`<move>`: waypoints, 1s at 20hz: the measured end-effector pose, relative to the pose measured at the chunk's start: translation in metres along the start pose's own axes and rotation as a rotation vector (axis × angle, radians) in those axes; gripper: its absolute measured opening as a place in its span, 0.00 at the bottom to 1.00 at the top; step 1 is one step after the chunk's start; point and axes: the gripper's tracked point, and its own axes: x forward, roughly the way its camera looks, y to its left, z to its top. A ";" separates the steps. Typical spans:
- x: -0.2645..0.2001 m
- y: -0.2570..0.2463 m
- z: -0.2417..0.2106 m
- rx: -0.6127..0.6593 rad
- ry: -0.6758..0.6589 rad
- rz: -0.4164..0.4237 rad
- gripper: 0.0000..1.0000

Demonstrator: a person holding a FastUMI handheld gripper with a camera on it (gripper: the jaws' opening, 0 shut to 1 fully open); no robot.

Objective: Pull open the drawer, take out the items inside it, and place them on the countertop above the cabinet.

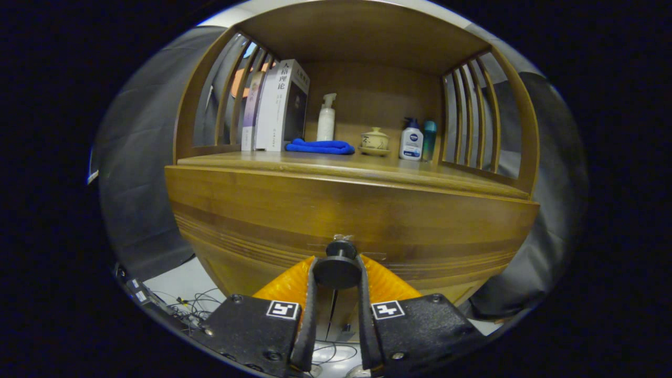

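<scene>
From the gripper view, the gripper [336, 265] has both fingers clamped on the round knob [337, 269] of the closed drawer [346, 220], evidently to pull it open (its contents are hidden), below the countertop [346, 165].

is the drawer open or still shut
Shut, as far as the view shows: the drawer front sits flush under the countertop, and the gripper has both fingers closed on its knob.

hand-held gripper [337, 262]: black screwed finger blocks, square black-white markers.
</scene>
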 end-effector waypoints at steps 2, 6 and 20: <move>-0.011 0.000 -0.005 0.001 -0.003 0.000 0.37; -0.032 0.000 -0.011 0.003 -0.008 0.009 0.37; -0.120 0.004 -0.041 0.044 -0.040 0.018 0.37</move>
